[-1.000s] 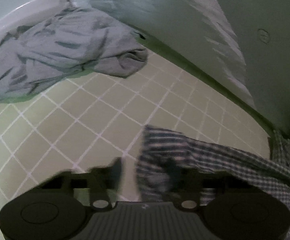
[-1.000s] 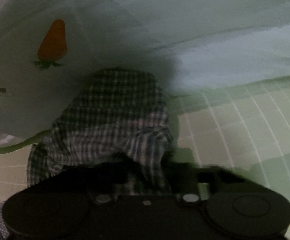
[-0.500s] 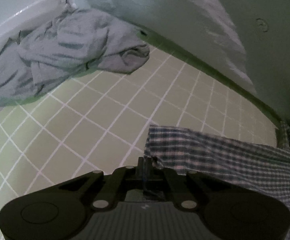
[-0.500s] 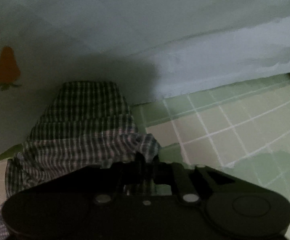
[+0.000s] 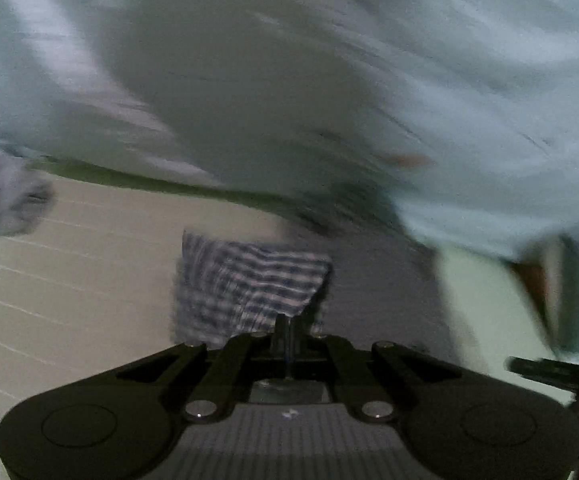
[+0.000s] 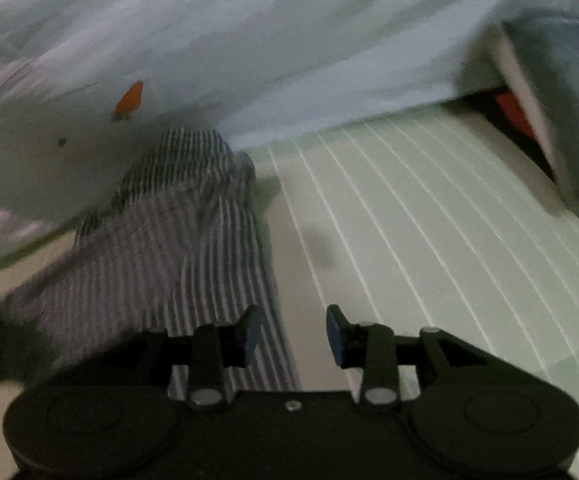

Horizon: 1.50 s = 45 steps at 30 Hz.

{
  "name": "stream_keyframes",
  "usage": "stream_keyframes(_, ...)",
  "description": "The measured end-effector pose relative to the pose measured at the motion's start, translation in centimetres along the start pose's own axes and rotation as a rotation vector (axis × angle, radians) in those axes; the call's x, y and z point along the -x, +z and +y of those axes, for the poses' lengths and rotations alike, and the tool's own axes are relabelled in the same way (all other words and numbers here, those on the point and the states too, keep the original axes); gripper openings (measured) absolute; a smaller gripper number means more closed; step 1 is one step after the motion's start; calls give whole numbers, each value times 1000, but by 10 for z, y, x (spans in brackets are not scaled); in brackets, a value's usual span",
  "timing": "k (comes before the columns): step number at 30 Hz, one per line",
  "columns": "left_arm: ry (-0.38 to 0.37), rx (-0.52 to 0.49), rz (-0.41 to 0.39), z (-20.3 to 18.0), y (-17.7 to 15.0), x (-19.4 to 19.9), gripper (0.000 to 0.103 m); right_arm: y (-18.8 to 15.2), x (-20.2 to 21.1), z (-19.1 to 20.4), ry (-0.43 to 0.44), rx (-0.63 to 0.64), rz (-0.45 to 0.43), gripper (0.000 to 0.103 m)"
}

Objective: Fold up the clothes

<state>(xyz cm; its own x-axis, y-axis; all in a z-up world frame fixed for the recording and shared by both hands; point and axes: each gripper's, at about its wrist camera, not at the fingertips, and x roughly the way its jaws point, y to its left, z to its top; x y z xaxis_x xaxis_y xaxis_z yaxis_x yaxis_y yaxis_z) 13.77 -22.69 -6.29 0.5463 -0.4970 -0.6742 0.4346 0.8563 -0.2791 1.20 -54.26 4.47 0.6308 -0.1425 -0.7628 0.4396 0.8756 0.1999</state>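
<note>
A blue-and-white checked garment [image 5: 245,280] hangs folded from my left gripper [image 5: 285,324], which is shut on its edge; the view is blurred by motion. In the right wrist view the same checked garment [image 6: 177,240] lies in a long strip on the tiled floor, running up to the bed's edge. My right gripper [image 6: 293,332] hovers over its right border with the jaws opening. Its blue pads [image 6: 333,332] are apart and press on nothing; floor shows between them. The tip of the right gripper [image 5: 557,368] shows at the right edge of the left wrist view.
A pale bed sheet [image 6: 249,40] printed with small orange carrots [image 6: 129,98] hangs over the far side. A crumpled grey garment [image 5: 5,200] lies at the left. The pale tiled floor [image 6: 409,220] stretches right, toward a dark gap with something red [image 6: 509,108].
My left gripper, still shut on the checked garment, has lifted and swung it toward the right. My right gripper has let go of the garment, and its jaws have parted.
</note>
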Motion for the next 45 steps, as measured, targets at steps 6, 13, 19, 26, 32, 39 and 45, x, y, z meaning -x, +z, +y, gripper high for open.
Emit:
stream_keyframes(6, -8, -66, 152, -60, -70, 3, 26, -60, 32, -16, -12, -5, 27, 64)
stream_keyframes(13, 163, -13, 148, -59, -109, 28, 91, -103, 49, -3, 35, 141, 10, 103)
stream_keyframes(19, 327, -10, 152, -38, -136, 45, 95, -110, 48, 23, 106, 251, -47, 103)
stream_keyframes(26, 363, 54, 212, -1, -148, 54, 95, -107, 32, 65, 158, 299, -34, 103)
stream_keyframes(32, 328, 33, 231, 25, -128, 30, 95, -90, 9, 118, 197, 372, -32, 102)
stream_keyframes(39, 288, -11, 263, 41, -92, -11, 95, -68, -41, 164, 207, 408, 49, 60)
stream_keyframes(45, 265, -22, 282, 46, -76, -32, 95, -71, -51, 173, 191, 445, 74, 14)
